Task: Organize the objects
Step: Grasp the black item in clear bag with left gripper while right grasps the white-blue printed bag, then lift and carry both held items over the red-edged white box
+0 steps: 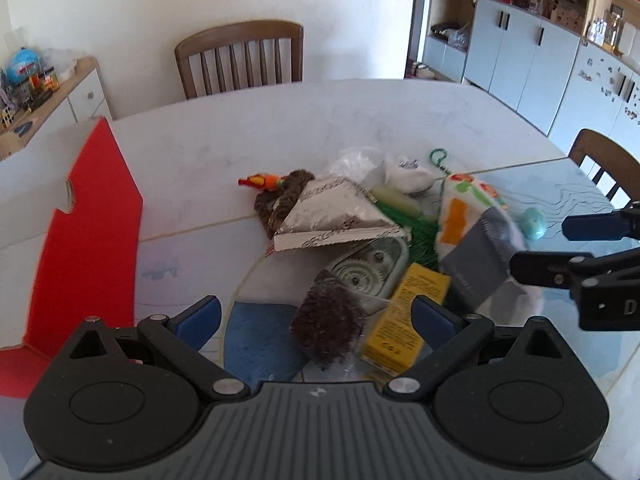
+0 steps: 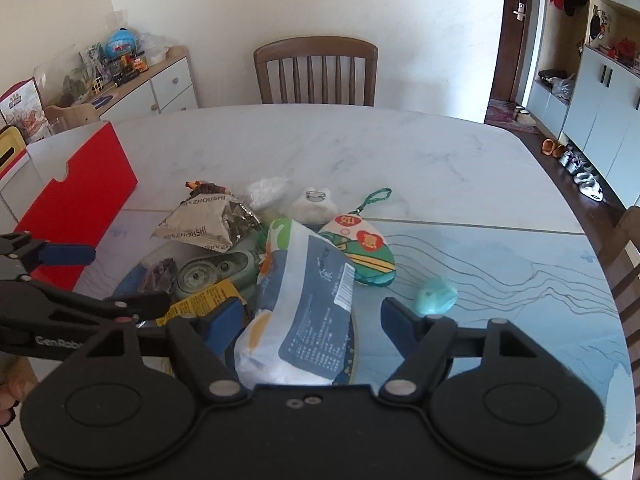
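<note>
Heap of small objects mid-table (image 2: 360, 152). Right gripper (image 2: 310, 318) jaws apart, straddling white-and-blue packet (image 2: 304, 300), pads not pressing it. Left gripper (image 1: 316, 314) jaws apart over dark-red bag (image 1: 326, 328) and yellow box (image 1: 404, 320). Red box (image 2: 76, 208) stands far left.

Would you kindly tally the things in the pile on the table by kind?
Packets and bags: 3 (silver foil packet, white-and-blue bag, dark dried-goods packet)
Soft charms and toys: 3 (embroidered pouch, white plush, orange toy)
Boxes: 1 (yellow box)
Tape dispensers: 1
Teal lumps: 1
Total: 9; more lies half-hidden.
</note>
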A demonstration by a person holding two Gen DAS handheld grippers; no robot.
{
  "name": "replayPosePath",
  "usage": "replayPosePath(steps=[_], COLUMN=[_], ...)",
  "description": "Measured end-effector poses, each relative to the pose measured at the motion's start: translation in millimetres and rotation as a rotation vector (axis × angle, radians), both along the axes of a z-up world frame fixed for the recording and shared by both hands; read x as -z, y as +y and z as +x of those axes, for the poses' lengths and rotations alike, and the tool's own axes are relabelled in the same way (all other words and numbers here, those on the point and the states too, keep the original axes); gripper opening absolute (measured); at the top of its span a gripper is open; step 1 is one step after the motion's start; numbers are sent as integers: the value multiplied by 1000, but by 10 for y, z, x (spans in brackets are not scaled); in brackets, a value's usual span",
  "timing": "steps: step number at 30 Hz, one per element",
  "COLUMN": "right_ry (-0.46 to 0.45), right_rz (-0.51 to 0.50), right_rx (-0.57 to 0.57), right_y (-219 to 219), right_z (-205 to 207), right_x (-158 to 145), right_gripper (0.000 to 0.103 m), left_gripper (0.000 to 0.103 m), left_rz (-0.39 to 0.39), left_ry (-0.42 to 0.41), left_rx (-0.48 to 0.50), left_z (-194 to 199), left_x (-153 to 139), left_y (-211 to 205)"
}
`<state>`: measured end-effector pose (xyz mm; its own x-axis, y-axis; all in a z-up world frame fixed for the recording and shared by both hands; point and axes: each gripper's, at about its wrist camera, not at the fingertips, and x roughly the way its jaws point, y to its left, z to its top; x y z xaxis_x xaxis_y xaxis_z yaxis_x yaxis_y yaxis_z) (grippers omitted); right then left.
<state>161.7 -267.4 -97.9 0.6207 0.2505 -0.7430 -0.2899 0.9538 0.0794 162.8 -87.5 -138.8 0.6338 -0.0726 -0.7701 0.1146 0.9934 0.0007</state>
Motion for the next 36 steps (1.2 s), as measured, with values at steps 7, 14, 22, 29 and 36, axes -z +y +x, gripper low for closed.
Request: replayPosePath(steps=[7, 14, 22, 29, 36], right_ry=[51, 84, 86, 76, 62], right_rz=[13, 39, 64, 61, 74], right_rx=[4, -10, -10, -7, -5], right_y=[29, 35, 18, 9, -63], right_z=[157, 196, 200, 158, 61], right_x=[139, 190, 166, 115, 11], right_gripper=[68, 50, 37, 22, 17], left_gripper=[94, 69, 37, 23, 22], left_rz=[-98, -186, -242, -206, -201], left_ry=[82, 106, 143, 149, 135], left_rx=[-29, -53, -115, -148, -162], left_z=[210, 270, 252, 185, 22], left_x=[161, 172, 188, 155, 8], left_y=[136, 216, 318, 327, 324])
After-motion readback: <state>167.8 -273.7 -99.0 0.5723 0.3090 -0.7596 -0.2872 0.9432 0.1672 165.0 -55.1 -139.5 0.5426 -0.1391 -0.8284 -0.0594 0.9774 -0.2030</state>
